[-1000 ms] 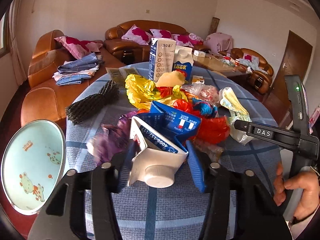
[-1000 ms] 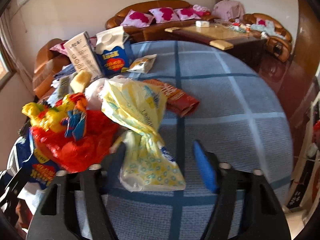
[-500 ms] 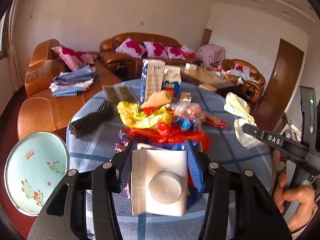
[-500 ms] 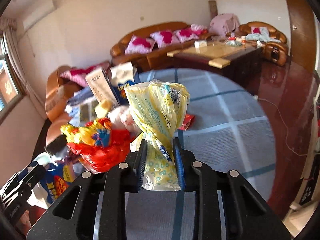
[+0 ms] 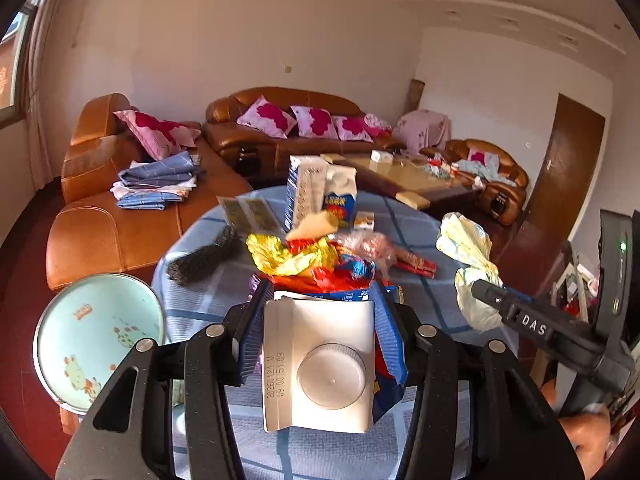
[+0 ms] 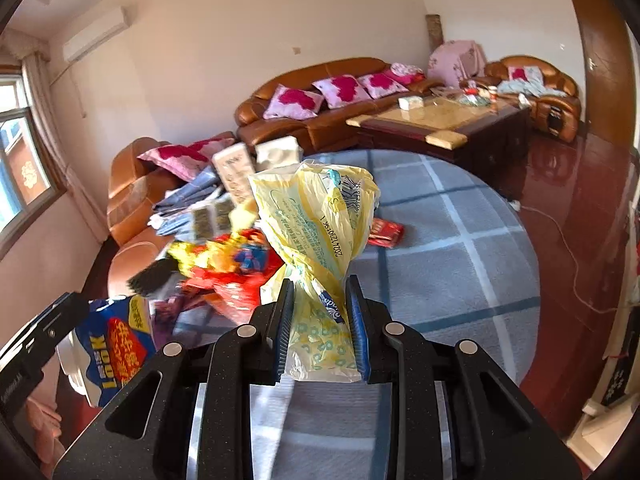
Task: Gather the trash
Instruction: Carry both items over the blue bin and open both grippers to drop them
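Note:
My left gripper [image 5: 320,300] is shut on a blue milk carton [image 5: 328,376] with a white top and a round cap, held above the blue checked tablecloth [image 5: 420,308]. My right gripper [image 6: 320,292] is shut on the twisted neck of a yellow plastic bag [image 6: 316,216], which hangs clear of the table. The left wrist view shows that bag [image 5: 464,240] at the right, and the right wrist view shows the carton [image 6: 116,340] at lower left. Between them lies a heap of yellow, red and blue wrappers [image 5: 304,256].
Two upright cartons [image 5: 316,188], a black mesh bundle [image 5: 204,256] and a red packet [image 5: 416,264] lie on the round table. A round pale-green top with cartoon animals [image 5: 96,340] stands at its left. Brown sofas [image 5: 280,128] and a coffee table [image 6: 440,120] are beyond.
The right gripper closed on the yellow bag and lifted it off the table. The left gripper rose with the carton, away from the wrapper heap.

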{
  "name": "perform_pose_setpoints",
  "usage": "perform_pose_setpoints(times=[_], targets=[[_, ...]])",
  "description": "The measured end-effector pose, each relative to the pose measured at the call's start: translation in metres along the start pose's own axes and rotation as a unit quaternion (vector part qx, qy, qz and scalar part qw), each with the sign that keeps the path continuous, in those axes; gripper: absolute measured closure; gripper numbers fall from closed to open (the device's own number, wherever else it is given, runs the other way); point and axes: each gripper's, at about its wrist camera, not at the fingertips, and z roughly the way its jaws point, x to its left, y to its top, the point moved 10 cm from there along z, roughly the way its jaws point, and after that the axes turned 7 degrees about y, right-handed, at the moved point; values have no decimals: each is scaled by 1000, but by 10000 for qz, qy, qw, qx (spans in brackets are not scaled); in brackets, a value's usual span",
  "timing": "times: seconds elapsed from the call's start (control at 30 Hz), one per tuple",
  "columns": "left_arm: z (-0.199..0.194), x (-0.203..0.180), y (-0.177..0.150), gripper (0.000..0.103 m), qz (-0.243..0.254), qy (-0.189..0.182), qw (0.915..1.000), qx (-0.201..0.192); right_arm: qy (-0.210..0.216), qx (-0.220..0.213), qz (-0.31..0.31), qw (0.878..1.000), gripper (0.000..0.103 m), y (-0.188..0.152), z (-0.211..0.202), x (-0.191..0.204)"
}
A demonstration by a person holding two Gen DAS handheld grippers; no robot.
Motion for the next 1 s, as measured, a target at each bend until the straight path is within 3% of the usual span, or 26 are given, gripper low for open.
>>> perform_pose_setpoints(times=[0.23, 0.43, 0.77, 1.0], targets=[[-38, 39, 18, 54, -244, 310, 9987, -319, 388, -136, -254, 9988, 76, 6, -17, 50], [-61, 91, 25, 54, -495, 809, 9943, -490, 830, -61, -577, 9949, 76, -1, -15, 109], [-84, 181, 17, 54, -847, 1714, 9800, -549, 1398, 257, -1132, 9834, 76, -26, 10, 205], [-73, 232, 6, 54, -1054, 2197, 9691, -392, 1670, 655, -1431, 9733, 76, -56, 44, 262]])
